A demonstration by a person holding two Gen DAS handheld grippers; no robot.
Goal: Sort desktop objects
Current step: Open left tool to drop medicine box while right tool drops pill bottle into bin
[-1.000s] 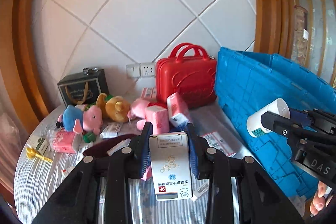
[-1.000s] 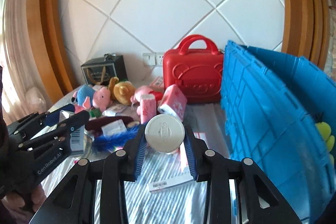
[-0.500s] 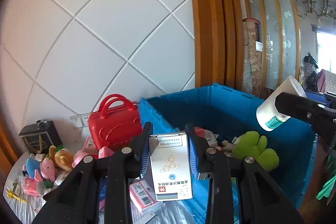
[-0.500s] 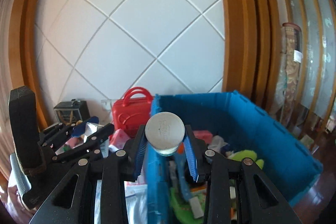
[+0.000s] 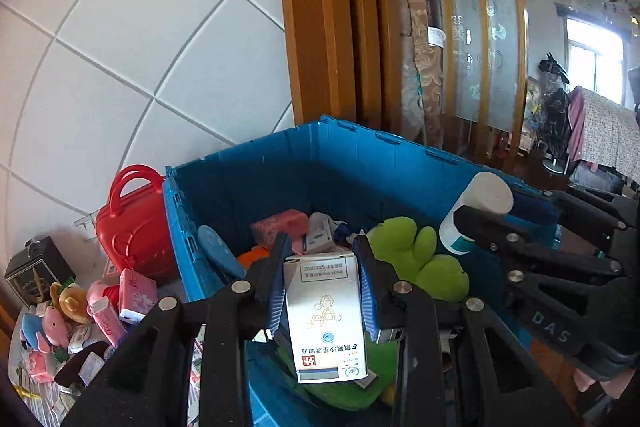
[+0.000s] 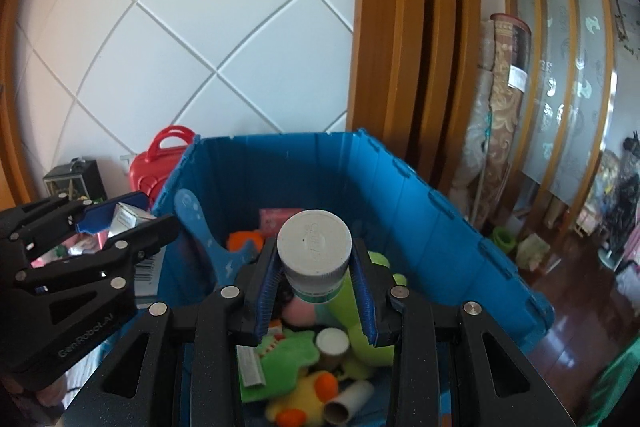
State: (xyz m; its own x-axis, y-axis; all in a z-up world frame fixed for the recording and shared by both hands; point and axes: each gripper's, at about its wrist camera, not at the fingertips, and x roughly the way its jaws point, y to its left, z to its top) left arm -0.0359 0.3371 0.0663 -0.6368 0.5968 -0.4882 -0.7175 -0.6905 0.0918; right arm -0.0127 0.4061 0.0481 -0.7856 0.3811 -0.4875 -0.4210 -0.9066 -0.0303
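My left gripper is shut on a white medicine box and holds it above the open blue bin. My right gripper is shut on a white capped bottle and holds it above the same bin. The bottle also shows at the right of the left wrist view, and the box at the left of the right wrist view. The bin holds a green plush toy, a blue paddle and several other items.
A red toy suitcase stands left of the bin against the tiled wall. Plush toys and pink packets lie on the table at the far left, by a dark box. Wooden frame and floor lie to the right.
Both grippers have swung right from the table and risen over the blue bin, each carrying its object. The bin's inside has come into view.
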